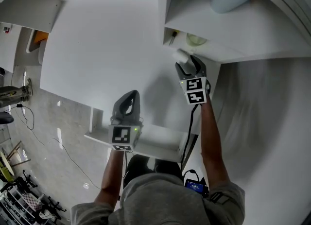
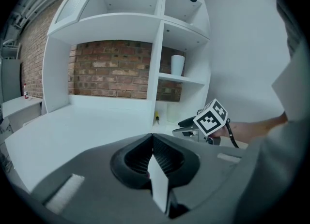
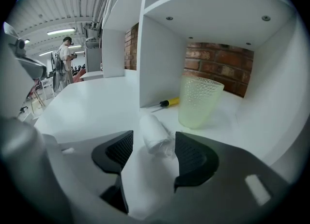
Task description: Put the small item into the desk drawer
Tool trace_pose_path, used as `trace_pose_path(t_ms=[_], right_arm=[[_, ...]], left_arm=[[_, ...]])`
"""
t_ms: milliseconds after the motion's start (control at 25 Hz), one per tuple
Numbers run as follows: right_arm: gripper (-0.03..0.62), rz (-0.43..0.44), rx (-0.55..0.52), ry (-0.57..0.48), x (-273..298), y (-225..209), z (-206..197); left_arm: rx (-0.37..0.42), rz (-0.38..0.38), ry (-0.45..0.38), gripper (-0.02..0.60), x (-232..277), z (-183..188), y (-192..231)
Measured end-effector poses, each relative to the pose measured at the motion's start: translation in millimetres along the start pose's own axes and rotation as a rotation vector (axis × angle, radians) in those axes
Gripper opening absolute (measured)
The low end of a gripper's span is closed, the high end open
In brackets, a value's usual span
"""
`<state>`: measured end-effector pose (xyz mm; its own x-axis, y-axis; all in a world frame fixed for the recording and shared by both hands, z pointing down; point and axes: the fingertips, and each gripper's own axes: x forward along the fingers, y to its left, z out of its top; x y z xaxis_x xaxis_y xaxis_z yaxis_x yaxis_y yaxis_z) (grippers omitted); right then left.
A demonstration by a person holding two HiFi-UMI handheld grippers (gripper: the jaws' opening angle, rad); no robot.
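White shelving (image 2: 157, 73); brick wall (image 2: 111, 73) behind

white desk (image 3: 87, 102) — small white roll (image 3: 155, 132), yellow-handled screwdriver (image 3: 169, 102), dimpled cup (image 3: 198, 102) on it.

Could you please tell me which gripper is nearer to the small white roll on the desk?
Right. The right gripper has its open jaws on either side of the white roll; the left gripper is shut, well back by the desk front edge.

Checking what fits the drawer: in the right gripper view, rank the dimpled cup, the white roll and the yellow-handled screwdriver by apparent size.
1. Dimpled cup, largest.
2. White roll; nearness to the camera inflates it.
3. Yellow-handled screwdriver, smallest.
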<state>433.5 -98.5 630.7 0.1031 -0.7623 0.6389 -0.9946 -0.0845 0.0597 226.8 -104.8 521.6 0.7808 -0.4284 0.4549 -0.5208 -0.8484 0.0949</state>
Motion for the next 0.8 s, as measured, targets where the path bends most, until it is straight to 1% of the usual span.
trace_pose_path(t_ms=[160, 280, 320, 640, 800], right_arm=[[0.267, -0.005, 0.008, 0.005, 5, -2, -4], [0.214, -0.005, 0.001, 0.005, 7, -2, -5], [0.187, -0.002, -0.003, 0.007, 7, -1, -5], [0.172, 0.036, 0.009, 0.019, 5, 7, -5], [0.167, 0.04, 0.018, -0.001, 0, 10, -1]], left_arm=[[-0.001, 0.001, 0.007, 0.012, 0, -3, 1], [-0.004, 0.006, 0.009, 0.012, -1, -4, 2], [-0.004, 0.008, 0.01, 0.012, -1, -5, 3], [-0.005, 0.022, 0.009, 0.012, -9, -6, 7], [-0.005, 0.031, -0.002, 0.012, -17, -4, 8]])
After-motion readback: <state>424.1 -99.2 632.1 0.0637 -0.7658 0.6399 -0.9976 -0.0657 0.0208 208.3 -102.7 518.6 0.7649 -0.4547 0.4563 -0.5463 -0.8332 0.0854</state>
